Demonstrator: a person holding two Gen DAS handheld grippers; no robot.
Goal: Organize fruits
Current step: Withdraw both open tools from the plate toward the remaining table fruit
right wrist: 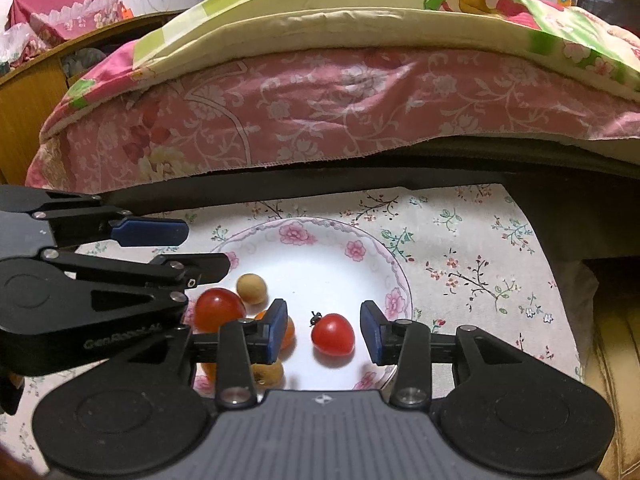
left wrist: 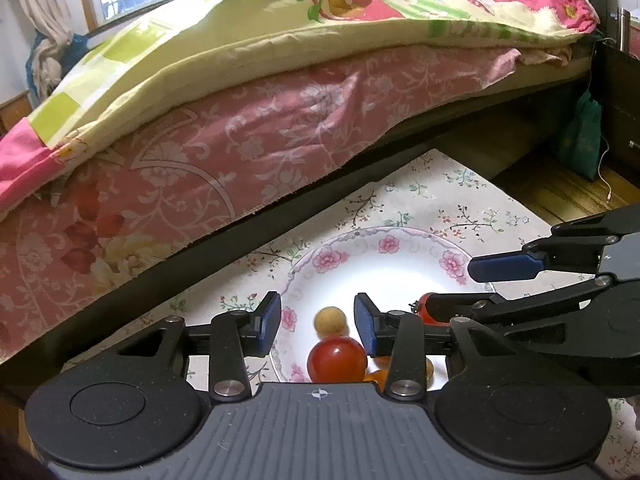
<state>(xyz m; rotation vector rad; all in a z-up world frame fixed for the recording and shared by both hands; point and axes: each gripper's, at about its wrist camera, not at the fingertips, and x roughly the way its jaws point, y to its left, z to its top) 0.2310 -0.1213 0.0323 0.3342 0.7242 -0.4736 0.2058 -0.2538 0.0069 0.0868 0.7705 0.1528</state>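
Note:
A white plate with a pink flower rim lies on a floral cloth and holds several small fruits. My right gripper is open low over the plate. A red cherry tomato with a dark stem lies on the plate between its blue pads, with a gap on each side. My left gripper is open too, above another red tomato and a tan round fruit, touching neither. An orange fruit and a second tan fruit are partly hidden behind the right gripper's left finger.
The floral cloth covers the low surface. Right behind it runs a bed's dark frame, hung with a pink flowered sheet and a yellow-green quilt. The two grippers stand close together over the plate. A green bag hangs at the bed end.

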